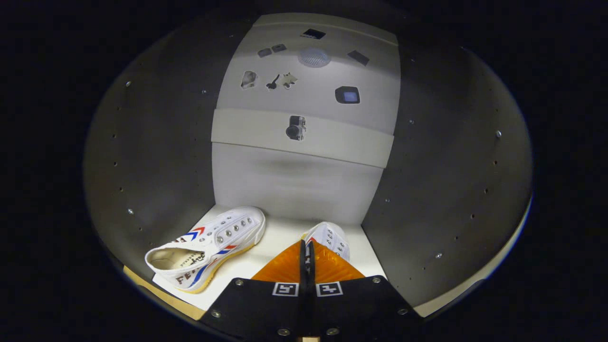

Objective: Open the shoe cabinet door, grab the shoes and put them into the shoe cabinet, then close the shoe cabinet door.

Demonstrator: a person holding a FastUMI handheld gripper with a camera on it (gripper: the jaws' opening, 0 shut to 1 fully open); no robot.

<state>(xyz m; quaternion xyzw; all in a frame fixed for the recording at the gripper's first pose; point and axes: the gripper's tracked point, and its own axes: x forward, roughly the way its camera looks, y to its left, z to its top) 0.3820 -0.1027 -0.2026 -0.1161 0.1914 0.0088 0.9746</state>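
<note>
The claw point(304, 259) reaches into the shoe cabinet point(142, 156). Its two orange fingers point(280, 266) are squeezed close together, with only a thin dark slit between them. They are clamped on the edge of a white shoe point(330, 237). That shoe sits right at the fingertips and pokes out just ahead of them, a little to the right. Its toe points toward the back wall point(294, 183).

There are two shoes in all. The second white shoe point(209, 247) lies on the cabinet floor point(280, 237) to the left of the claw, apart from the fingers. It rests on its sole, with its open top facing the claw. It has red and blue stripes on its side and a yellowish sole. A row of small metal lace holes runs along the top of each shoe.

There is dark writing on the side of the left shoe and inside it, but the letters are too bent and small to read whole.

Two small black-and-white square marks point(308, 289) sit on the black body of the claw, one behind each finger.

The cabinet has dark side walls dotted with small holes. The pale back wall carries a lighter band point(256, 130) across it.
</note>
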